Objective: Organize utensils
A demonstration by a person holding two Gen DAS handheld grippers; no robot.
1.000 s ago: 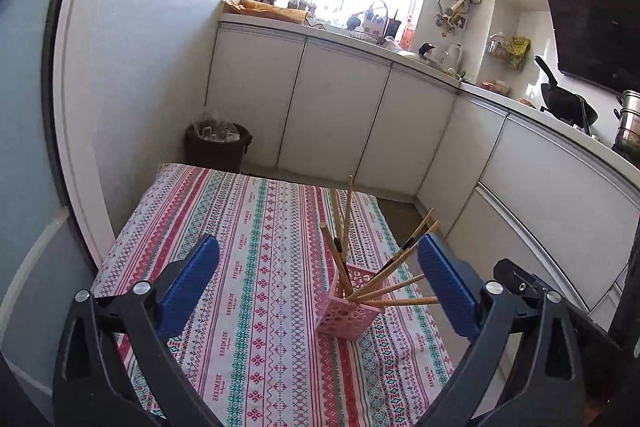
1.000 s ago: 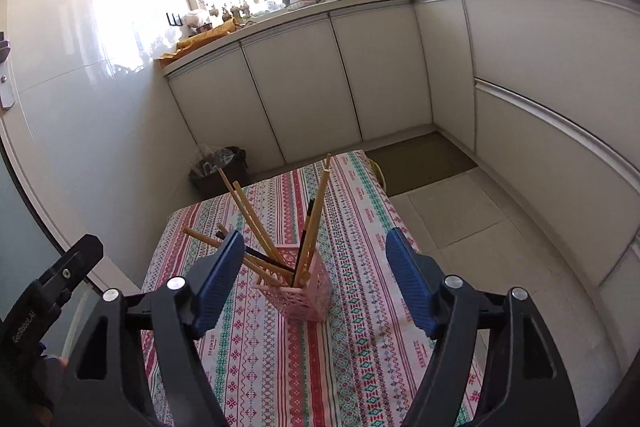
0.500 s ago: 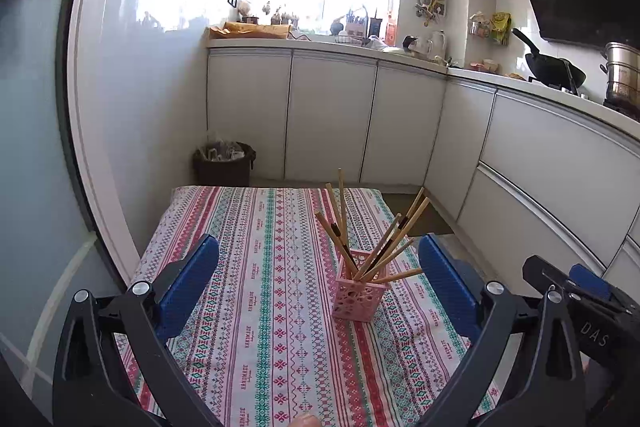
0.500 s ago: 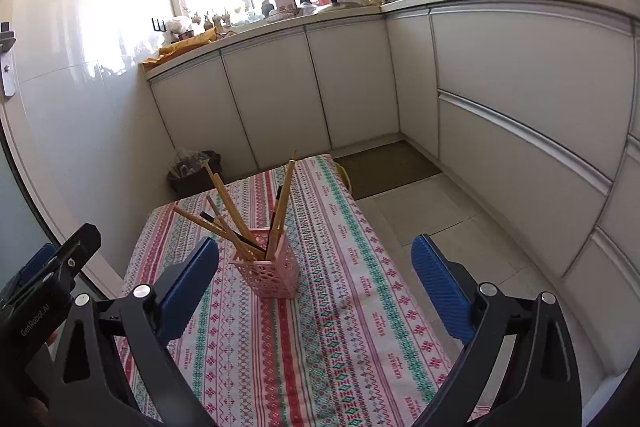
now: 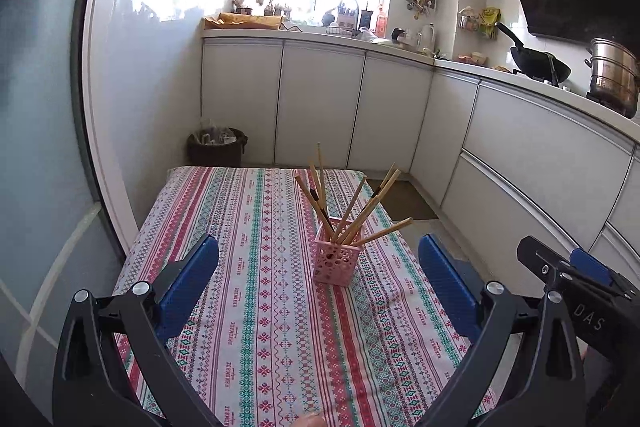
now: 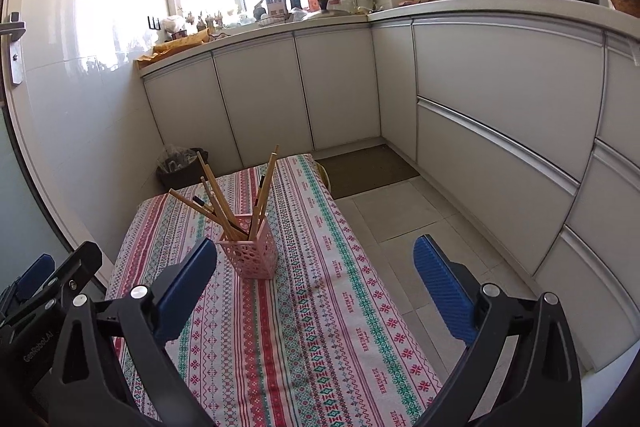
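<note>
A pink perforated holder stands upright on the striped tablecloth, with several wooden chopsticks fanned out of it. It also shows in the right wrist view with its chopsticks. My left gripper is open and empty, held back from the holder above the near part of the table. My right gripper is open and empty, to the right of the holder and nearer than it. The right gripper's body shows at the right edge of the left wrist view.
White kitchen cabinets run along the back and right. A dark bin stands on the floor beyond the table's far edge. A wok and a steel pot sit on the counter. Tiled floor lies right of the table.
Both grippers have drawn back and risen away from the holder, which now looks smaller and farther. The right gripper's jaws have opened wider. The holder and chopsticks have not moved.
</note>
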